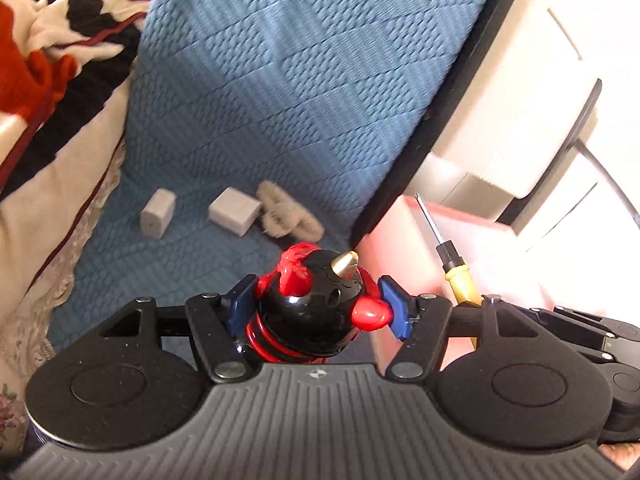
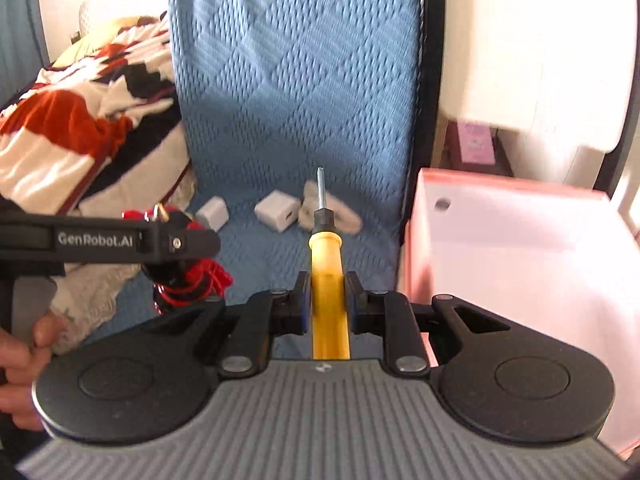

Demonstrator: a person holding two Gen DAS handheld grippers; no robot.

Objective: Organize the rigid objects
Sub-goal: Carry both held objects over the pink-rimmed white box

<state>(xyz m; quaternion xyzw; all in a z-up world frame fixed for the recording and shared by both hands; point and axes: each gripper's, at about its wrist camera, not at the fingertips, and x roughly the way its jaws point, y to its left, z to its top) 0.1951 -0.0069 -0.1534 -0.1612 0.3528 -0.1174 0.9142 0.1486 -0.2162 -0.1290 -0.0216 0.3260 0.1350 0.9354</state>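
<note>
Red-and-black toy [image 1: 316,300], yellow-handled screwdriver [image 2: 326,280], blue quilted cover [image 2: 296,80], pink box [image 2: 516,248]

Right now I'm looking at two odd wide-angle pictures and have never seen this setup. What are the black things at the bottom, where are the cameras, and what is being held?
No robot: a person's hand carries a two-finger gripper in each hand, with a camera looking along its fingers. The left gripper clamps a black-and-red toy figure. The right gripper clamps a yellow-handled screwdriver. On the blue bed cover lie two white chargers and a fuzzy beige item. A pink box stands beside the bed.
</note>
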